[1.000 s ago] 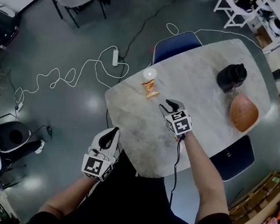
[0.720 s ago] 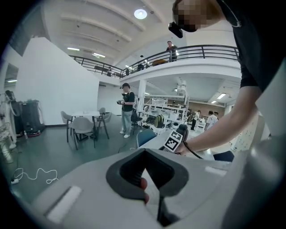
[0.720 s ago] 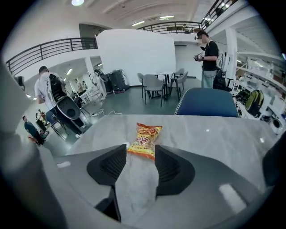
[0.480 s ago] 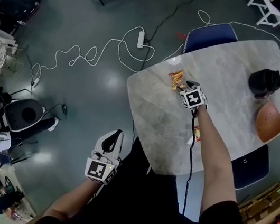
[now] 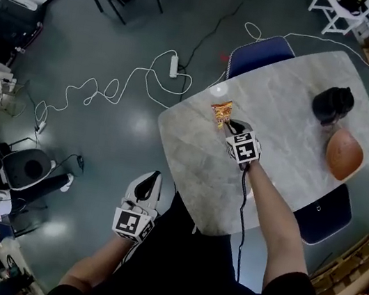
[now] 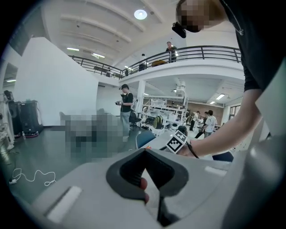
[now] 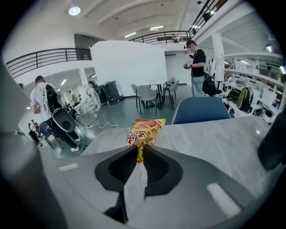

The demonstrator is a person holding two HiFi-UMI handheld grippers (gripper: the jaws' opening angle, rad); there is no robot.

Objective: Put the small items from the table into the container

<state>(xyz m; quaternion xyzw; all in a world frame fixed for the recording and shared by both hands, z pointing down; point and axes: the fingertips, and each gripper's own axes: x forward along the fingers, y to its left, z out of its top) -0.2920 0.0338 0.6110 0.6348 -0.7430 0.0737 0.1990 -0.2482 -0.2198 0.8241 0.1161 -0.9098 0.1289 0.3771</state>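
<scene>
An orange and yellow snack packet (image 5: 220, 111) lies near the far left corner of the marble table (image 5: 287, 126). My right gripper (image 5: 229, 124) reaches over the table to it. In the right gripper view its jaws are closing, and the pads pinch the near end of the snack packet (image 7: 145, 130) at the right gripper (image 7: 139, 154). My left gripper (image 5: 148, 181) hangs off the table over the floor, close to my body. In the left gripper view the left gripper (image 6: 145, 179) has its jaws together and I see no item in them.
A black container (image 5: 333, 104) and a brown bowl (image 5: 344, 154) stand at the table's far right. Blue chairs (image 5: 260, 49) (image 5: 325, 214) sit at two sides. A white cable with a power strip (image 5: 173, 66) snakes over the grey floor to the left.
My right gripper has gone forward and down to the snack packet and its jaws have closed on the packet's end. The left gripper has drifted a little away from the table.
</scene>
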